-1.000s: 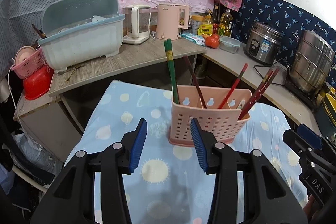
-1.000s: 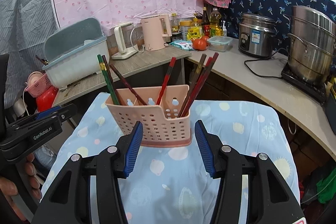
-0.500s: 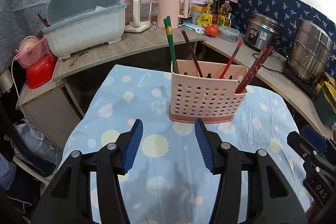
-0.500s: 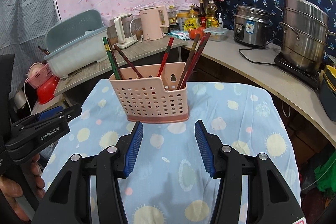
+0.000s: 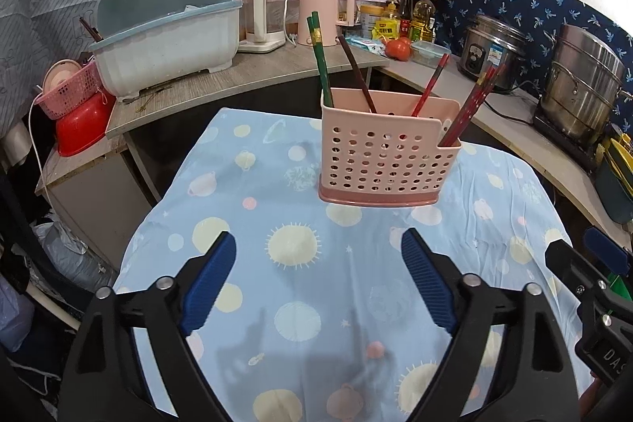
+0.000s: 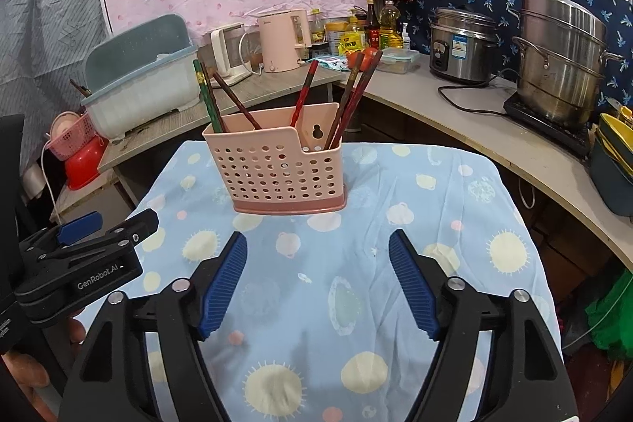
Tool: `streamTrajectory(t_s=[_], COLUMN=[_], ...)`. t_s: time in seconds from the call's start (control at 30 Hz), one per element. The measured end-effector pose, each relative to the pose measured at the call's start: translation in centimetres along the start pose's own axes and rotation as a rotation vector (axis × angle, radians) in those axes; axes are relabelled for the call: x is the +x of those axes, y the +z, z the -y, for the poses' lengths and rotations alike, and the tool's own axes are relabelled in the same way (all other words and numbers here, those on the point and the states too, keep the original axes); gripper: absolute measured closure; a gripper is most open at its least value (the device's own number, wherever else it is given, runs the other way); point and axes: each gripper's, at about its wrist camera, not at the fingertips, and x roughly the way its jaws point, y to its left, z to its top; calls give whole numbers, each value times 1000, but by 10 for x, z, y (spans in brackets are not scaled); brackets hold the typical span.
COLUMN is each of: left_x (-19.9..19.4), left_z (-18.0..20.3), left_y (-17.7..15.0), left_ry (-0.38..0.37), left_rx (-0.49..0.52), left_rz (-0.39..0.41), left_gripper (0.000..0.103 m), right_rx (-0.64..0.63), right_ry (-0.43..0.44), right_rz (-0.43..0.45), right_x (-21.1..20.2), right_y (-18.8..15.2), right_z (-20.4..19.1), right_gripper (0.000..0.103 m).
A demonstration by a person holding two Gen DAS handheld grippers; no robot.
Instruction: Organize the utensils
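Observation:
A pink perforated utensil holder (image 5: 385, 153) stands upright on the table with the blue patterned cloth (image 5: 300, 287). It holds green chopsticks (image 5: 320, 60) at its left end, a dark brown one (image 5: 356, 70), and several red ones (image 5: 472, 101) to the right. It also shows in the right wrist view (image 6: 279, 167). My left gripper (image 5: 318, 283) is open and empty, well short of the holder. My right gripper (image 6: 316, 281) is open and empty too, short of the holder. Each gripper shows at the edge of the other's view.
A counter behind carries a blue dish rack (image 5: 166, 38), two kettles (image 5: 318, 14), bottles, a rice cooker (image 5: 490, 52) and a steel steamer pot (image 5: 581, 82). A red basin and pink basket (image 5: 75, 97) sit at the left. The table's cloth drops off at both sides.
Both grippers have drawn back from the holder toward the near table edge and have opened wider. The holder and its chopsticks have stayed in place.

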Motion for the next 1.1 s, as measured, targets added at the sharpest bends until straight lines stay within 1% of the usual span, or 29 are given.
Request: streamTrajectory(t_s=[0.07, 0.1, 0.3, 0.4, 0.7, 0.9, 1.1], left_x=[-1, -1, 1, 2, 5, 6, 8], left_z=[0, 0, 0, -2, -4, -2, -2], left_y=[-3, -4, -10, -12, -16, -18, -19], left_ry=[4, 6, 10, 14, 23, 42, 55], left_rx=[2, 4, -4, -7, -17, -10, 0], left_rz=[0, -2, -16, -21, -35, -33, -38], left_gripper=[15, 14, 12, 11, 9, 7, 7], right_rx=[-2, -3, -10, -3, 5, 27, 24], right_ry=[-2, -3, -5, 4, 2, 3, -20], right_rz=[2, 1, -21, -43, -42, -65, -56], right_x=[-1, -1, 3, 6, 9, 13, 14], right_y=[-2, -3, -6, -8, -15, -19, -22], right_z=[0, 0, 2, 2, 3, 5, 6], right_gripper=[23, 20, 16, 6, 6, 6, 6])
